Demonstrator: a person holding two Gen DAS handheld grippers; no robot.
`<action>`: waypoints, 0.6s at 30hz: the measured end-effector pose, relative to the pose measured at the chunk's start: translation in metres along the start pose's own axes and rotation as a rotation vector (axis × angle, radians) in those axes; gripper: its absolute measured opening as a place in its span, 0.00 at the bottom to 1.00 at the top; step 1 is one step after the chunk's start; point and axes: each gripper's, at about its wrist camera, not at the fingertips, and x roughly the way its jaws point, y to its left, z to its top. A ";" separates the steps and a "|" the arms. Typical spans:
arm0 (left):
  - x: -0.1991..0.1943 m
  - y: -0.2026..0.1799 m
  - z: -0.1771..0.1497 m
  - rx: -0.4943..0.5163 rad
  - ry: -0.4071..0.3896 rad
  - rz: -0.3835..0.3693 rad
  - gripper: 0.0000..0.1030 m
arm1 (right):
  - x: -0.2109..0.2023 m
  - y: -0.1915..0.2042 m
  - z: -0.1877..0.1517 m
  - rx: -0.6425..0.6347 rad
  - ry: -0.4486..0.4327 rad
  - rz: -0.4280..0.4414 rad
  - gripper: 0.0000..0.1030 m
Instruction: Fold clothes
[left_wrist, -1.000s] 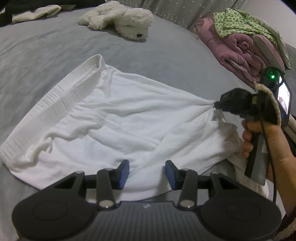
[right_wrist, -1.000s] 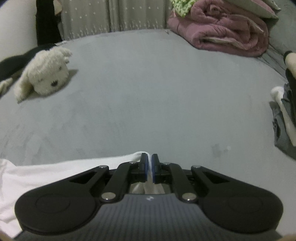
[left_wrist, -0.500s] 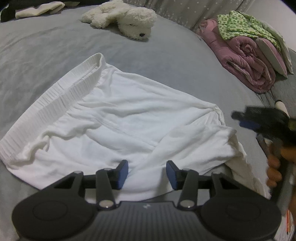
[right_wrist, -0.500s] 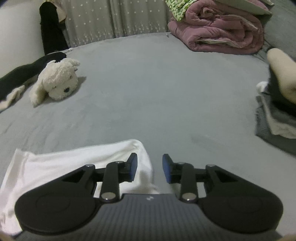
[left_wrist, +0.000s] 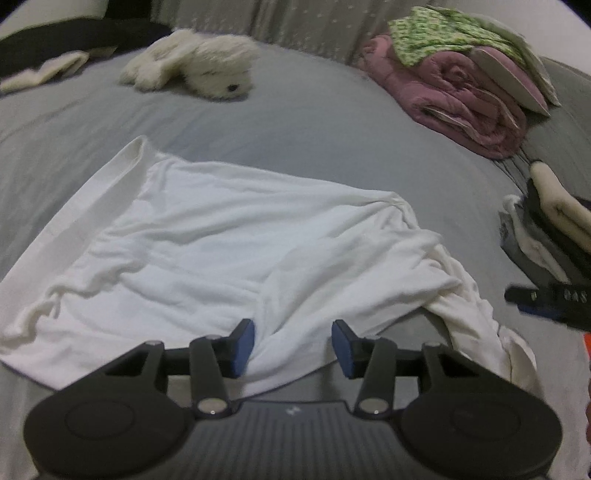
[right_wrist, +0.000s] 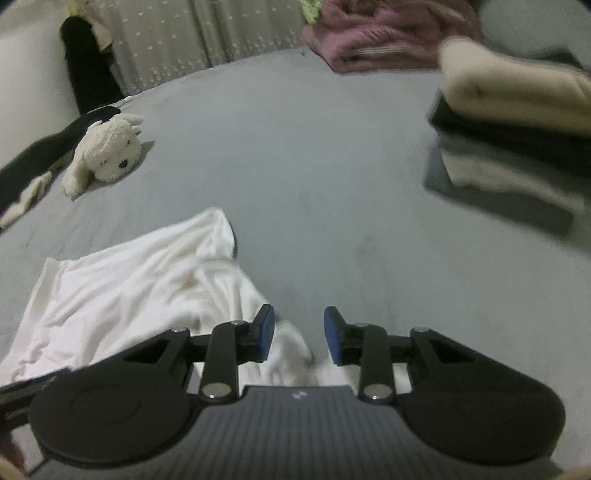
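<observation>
White garment (left_wrist: 229, 236) spread, waistband only in left view; left gripper (left_wrist: 291, 345), right gripper (right_wrist: 295, 334) both parted, empty.

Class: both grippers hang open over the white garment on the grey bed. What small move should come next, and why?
Probably lower the left gripper onto the near hem of the white garment and pinch it. Its jaws straddle that edge without pressing. The garment lies spread but wrinkled, and the right gripper, whose jaws have just been opening, holds nothing.
</observation>
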 end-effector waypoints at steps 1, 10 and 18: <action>-0.001 -0.003 -0.001 0.010 -0.007 -0.006 0.45 | -0.002 -0.004 -0.005 0.025 0.012 0.011 0.33; 0.000 -0.029 -0.008 0.112 -0.048 -0.058 0.45 | -0.003 -0.020 -0.016 0.104 0.003 0.121 0.33; 0.010 -0.035 -0.013 0.162 -0.051 -0.027 0.26 | 0.018 -0.016 -0.014 0.135 0.011 0.216 0.05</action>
